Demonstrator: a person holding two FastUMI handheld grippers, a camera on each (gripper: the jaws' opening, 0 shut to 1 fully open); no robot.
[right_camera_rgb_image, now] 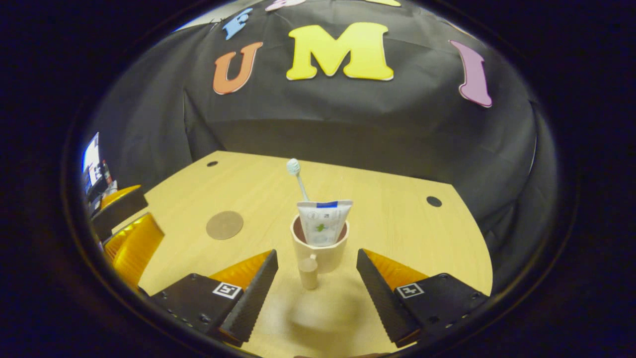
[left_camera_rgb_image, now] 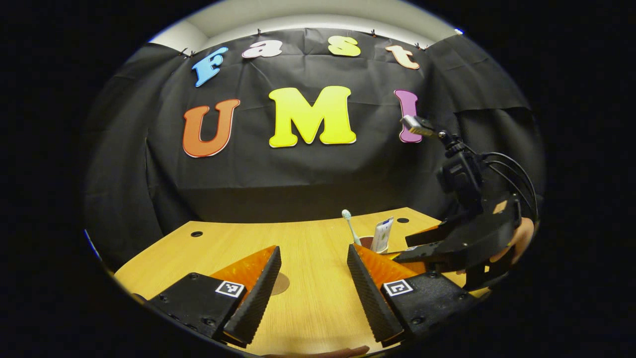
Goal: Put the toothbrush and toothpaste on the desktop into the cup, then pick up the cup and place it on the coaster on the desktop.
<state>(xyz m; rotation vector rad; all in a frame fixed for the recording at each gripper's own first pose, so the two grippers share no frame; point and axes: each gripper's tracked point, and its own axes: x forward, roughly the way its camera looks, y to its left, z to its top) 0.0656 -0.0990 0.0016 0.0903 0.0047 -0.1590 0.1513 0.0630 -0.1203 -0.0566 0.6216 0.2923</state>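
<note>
In the right gripper view a beige cup (right_camera_rgb_image: 325, 258) stands upright on the wooden desktop (right_camera_rgb_image: 397, 223), its handle (right_camera_rgb_image: 308, 271) turned toward the camera. A white toothpaste tube (right_camera_rgb_image: 324, 223) and a toothbrush (right_camera_rgb_image: 296, 176) stand inside it. My right gripper (right_camera_rgb_image: 317, 256) is open, its fingers on either side of the cup's handle and apart from it. A round brown coaster (right_camera_rgb_image: 224, 224) lies bare to the cup's left. In the left gripper view my left gripper (left_camera_rgb_image: 313, 251) is open over the desktop with nothing between its fingers. The cup (left_camera_rgb_image: 366, 242) peeks out behind its right finger and the coaster (left_camera_rgb_image: 280, 283) beside its left finger.
The right gripper (left_camera_rgb_image: 415, 248) and the hand (left_camera_rgb_image: 521, 238) holding it show at the right of the left gripper view. The left gripper (right_camera_rgb_image: 124, 233) sits at the desk's left edge in the right gripper view. Cable holes (right_camera_rgb_image: 434, 201) (right_camera_rgb_image: 212, 163) mark the far corners.
</note>
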